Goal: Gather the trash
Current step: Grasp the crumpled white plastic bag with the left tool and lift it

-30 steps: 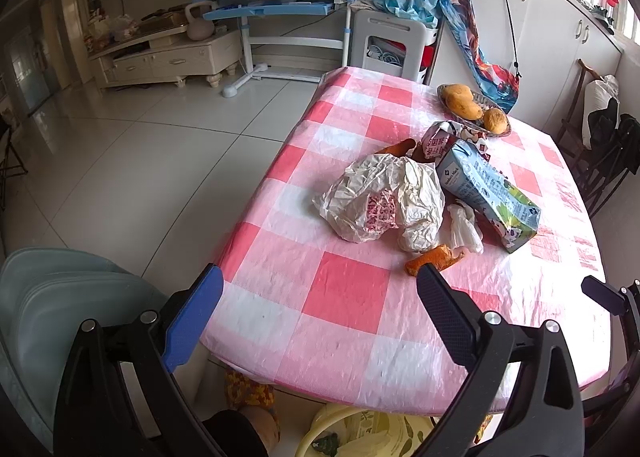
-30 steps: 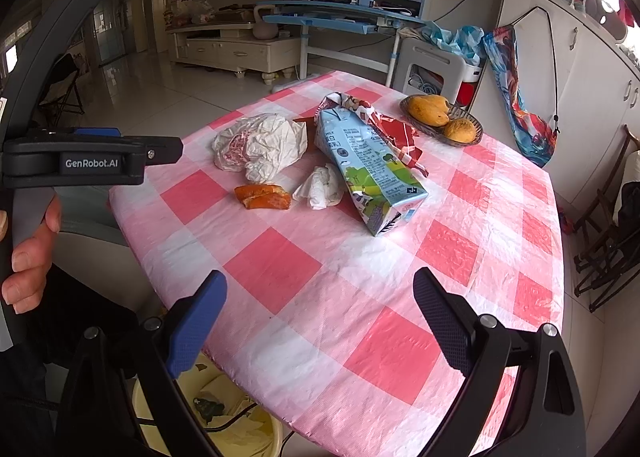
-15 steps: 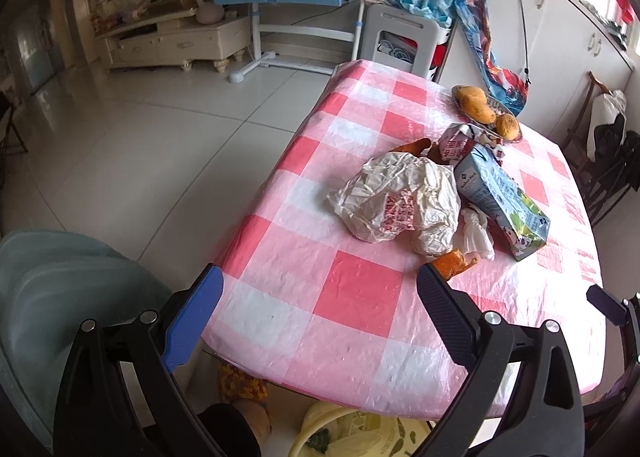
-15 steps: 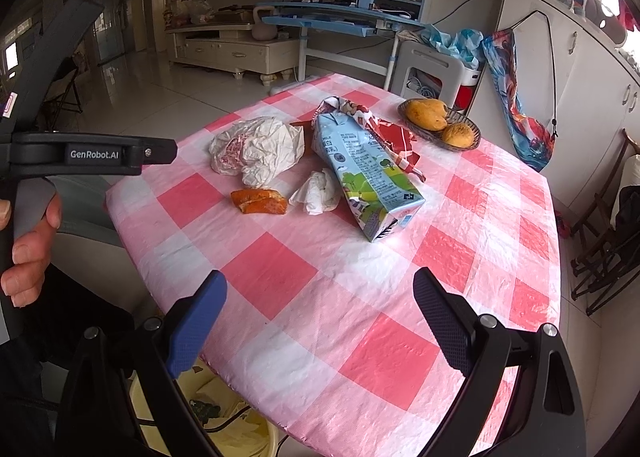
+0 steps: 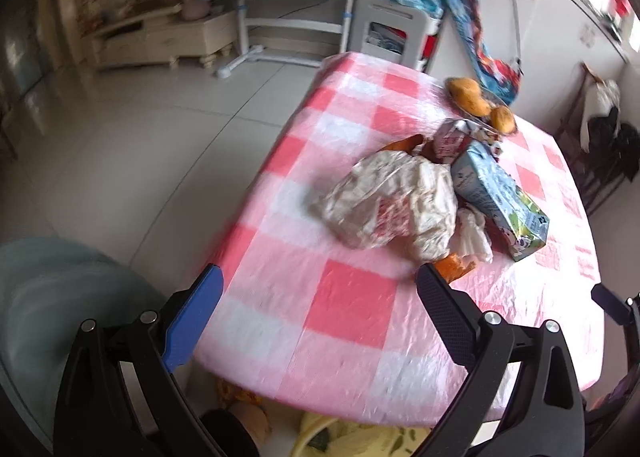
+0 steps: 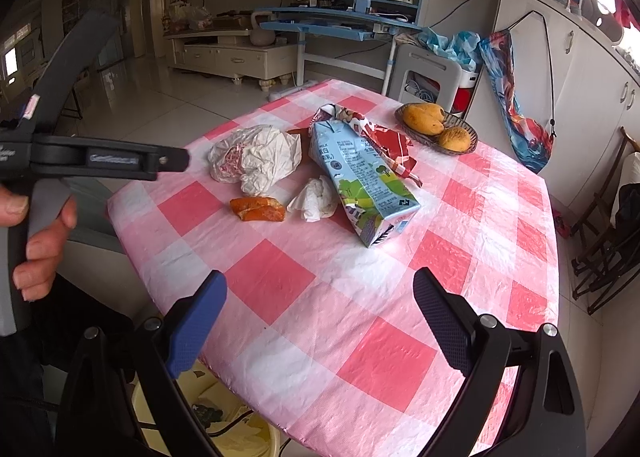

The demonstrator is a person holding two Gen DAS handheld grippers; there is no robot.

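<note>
Centrally on the pink-checked tabletop lies the trash: a crumpled plastic bag, a milk carton beside it, then a tissue and orange peel. Both the left gripper and right gripper hover released, empty, near the table's edge.

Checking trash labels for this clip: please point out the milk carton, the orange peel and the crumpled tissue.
milk carton [image 6: 360, 173]: right wrist view, printed side panel.
orange peel [image 6: 258, 209]: right wrist view, middle of the peel.
crumpled tissue [image 6: 316, 199]: right wrist view, centre of the wad.
</note>
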